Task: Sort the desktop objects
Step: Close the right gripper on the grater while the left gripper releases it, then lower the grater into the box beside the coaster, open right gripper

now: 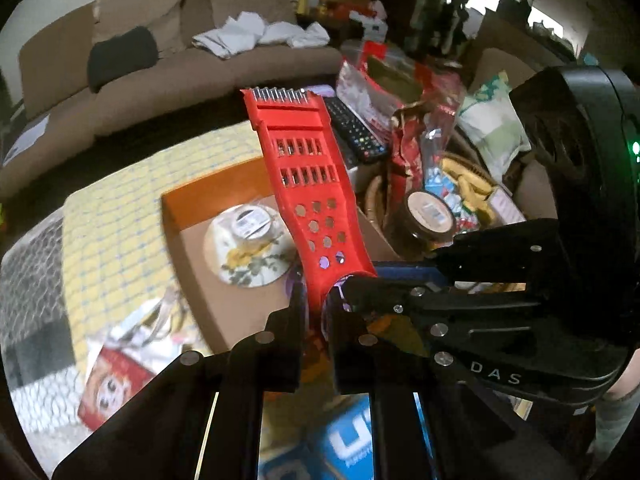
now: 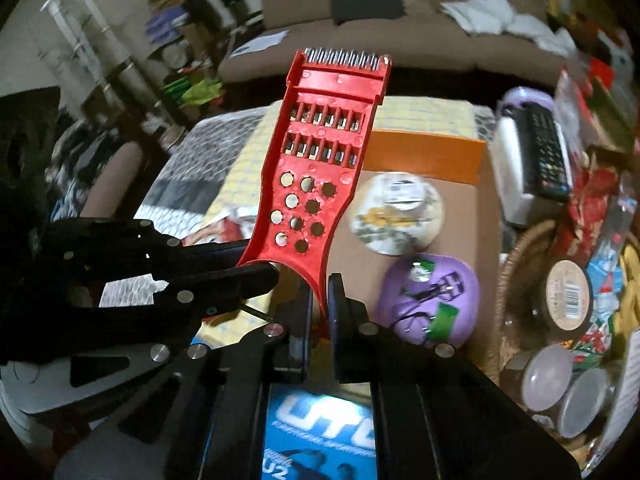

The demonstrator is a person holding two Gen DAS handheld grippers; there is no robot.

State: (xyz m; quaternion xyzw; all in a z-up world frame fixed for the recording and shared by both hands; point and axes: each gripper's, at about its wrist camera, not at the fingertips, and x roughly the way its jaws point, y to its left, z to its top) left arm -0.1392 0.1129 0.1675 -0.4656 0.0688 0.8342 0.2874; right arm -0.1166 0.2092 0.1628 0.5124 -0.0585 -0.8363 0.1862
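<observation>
Both hand-held grippers, left [image 1: 316, 312] and right [image 2: 320, 300], clamp the red grater's [image 1: 308, 184] handle, lifted; next, probably lower it into the cardboard box [image 1: 192, 216].

**Red grater held aloft**

The red plastic grater [image 1: 310, 188] stands tilted, lifted above the cluttered table. It has round holes low down, two rows of slots above them and metal teeth along its top edge, with its narrow handle end lowest.
</observation>
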